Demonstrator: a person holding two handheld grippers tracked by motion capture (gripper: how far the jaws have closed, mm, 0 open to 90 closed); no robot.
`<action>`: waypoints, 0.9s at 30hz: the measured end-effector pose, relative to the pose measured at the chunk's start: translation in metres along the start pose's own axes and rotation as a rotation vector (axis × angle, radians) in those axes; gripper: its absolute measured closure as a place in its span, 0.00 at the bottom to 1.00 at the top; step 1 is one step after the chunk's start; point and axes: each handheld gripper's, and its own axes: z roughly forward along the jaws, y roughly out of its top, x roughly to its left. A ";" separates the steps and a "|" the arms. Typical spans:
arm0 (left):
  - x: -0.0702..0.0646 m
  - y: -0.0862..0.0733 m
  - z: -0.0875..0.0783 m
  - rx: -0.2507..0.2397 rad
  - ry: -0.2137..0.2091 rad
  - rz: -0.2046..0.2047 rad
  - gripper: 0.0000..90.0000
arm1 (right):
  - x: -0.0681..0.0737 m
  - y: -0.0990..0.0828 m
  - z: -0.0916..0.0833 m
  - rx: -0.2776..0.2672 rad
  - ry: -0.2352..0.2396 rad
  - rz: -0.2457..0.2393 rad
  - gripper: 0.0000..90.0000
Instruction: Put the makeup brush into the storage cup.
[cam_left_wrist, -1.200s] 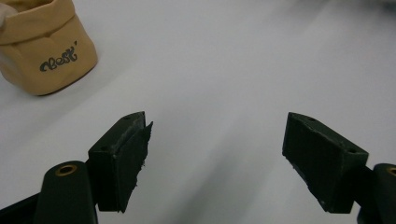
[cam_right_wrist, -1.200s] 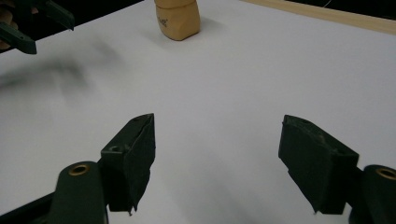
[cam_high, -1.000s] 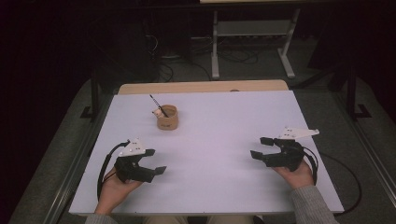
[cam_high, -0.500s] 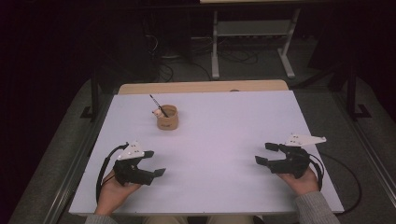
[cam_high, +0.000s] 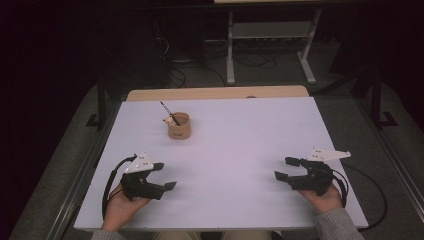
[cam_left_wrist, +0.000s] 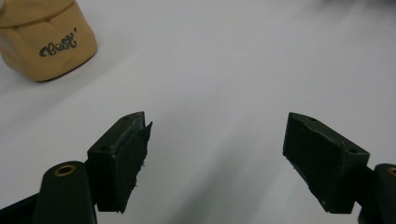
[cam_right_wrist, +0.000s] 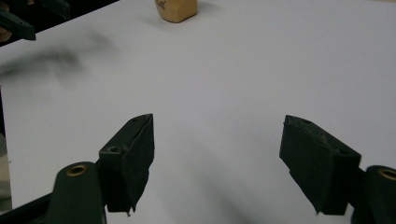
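Left hand (cam_high: 122, 207): near-left edge of the table, palm under the gripper, sleeve at the bottom of the high view.
Left gripper (cam_high: 164, 176): black two-jaw tool w/ grey three-cornered plate on top and a black cable looping at its left side. It is low over the sheet, tips point to the right and a bit far. Jaws spread wide, nothing btw them; in the left gripper view (cam_left_wrist: 217, 154) there is bare white surface in the gap.
Right hand (cam_high: 325, 197): near-right part of the table, grey sleeve below it.
Right gripper (cam_high: 286, 169): same black tool w/ grey plate, cable goes off to the right. Tips point to the left. Jaws spread wide, holding nothing; in the right gripper view (cam_right_wrist: 217, 158) the gap shows the white sheet.
White flat table cover (cam_high: 240, 145): grippers are well apart on it, one at each near corner.
Small tan round cup w/ dark lettering (cam_high: 180, 126): stands upright, far-left of centre, well apart from both grippers, nearer to the left one.
Thin dark stick (cam_high: 167, 110): stands in the cup, tilted to the far left.
Light wooden table edge (cam_high: 215, 93): far side, beyond the white cover.
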 end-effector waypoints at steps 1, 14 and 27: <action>0.000 0.000 0.000 -0.001 -0.001 0.000 0.24 | 0.000 -0.001 0.000 0.003 -0.001 -0.001 0.28; 0.000 -0.005 0.001 -0.008 -0.010 -0.004 0.23 | 0.005 -0.007 -0.001 -0.001 0.004 0.002 0.28; -0.001 -0.009 0.003 0.000 -0.016 -0.006 0.23 | 0.008 -0.008 -0.006 -0.020 -0.003 0.001 0.27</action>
